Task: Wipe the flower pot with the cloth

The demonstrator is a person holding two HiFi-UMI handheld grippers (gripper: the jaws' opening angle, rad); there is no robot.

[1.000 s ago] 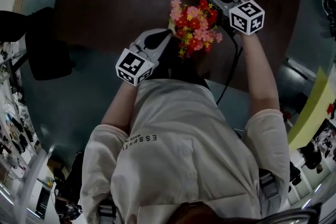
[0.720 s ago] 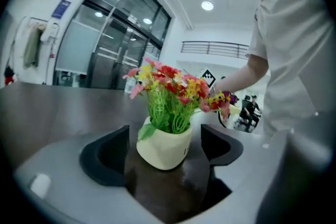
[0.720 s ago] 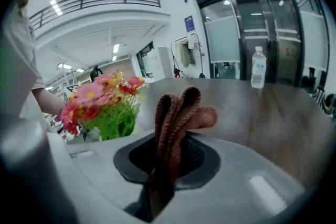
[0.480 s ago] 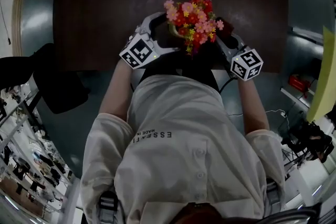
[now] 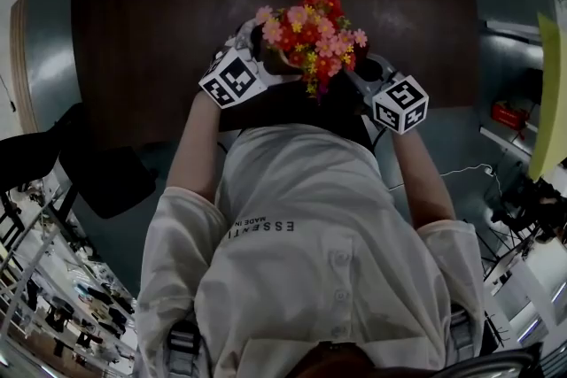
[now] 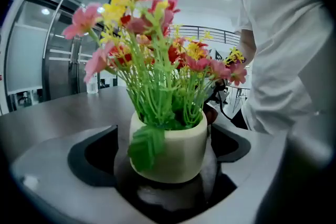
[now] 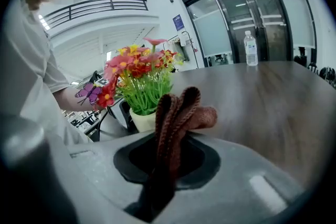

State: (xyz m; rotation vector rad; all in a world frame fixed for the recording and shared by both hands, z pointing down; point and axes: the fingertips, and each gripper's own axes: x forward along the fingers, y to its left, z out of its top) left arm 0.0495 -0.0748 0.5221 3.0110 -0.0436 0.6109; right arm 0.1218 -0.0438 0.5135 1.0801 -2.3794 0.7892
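Flower pot (image 6: 178, 157): cream, smooth and matte, a squat rounded cylinder with a thick rim. It stands upright on the table close to its near edge, just in front of the person.
Flowers (image 6: 152, 50): an artificial bunch of thin green plastic stems topped with small pink, red and yellow blooms.
Leaf (image 6: 146, 147): broad, green and limp, drooping over the pot's rim and down its front wall.
Table (image 5: 151, 4): dark brown wood-grain top with a slight sheen, curved along its left edge.
Left gripper (image 6: 165, 136): grey moulded shell with dark inner recesses. Its jaws have just been opening and stand spread wide, with the pot between them. A gap shows at the pot's left side. Contact on the right side cannot be told.
Right gripper (image 7: 168, 139): the same grey shell, jaws pressed together on the cloth, at the pot's right.
Cloth (image 7: 181, 110): reddish-brown chunky knit. Its ribbed folds stand up out of the jaws, with one end flopping right, apart from the pot.
Bottle (image 7: 251, 49): clear plastic, upright at the table's far edge.
Shirt (image 5: 310, 235): pale woven fabric, creased.
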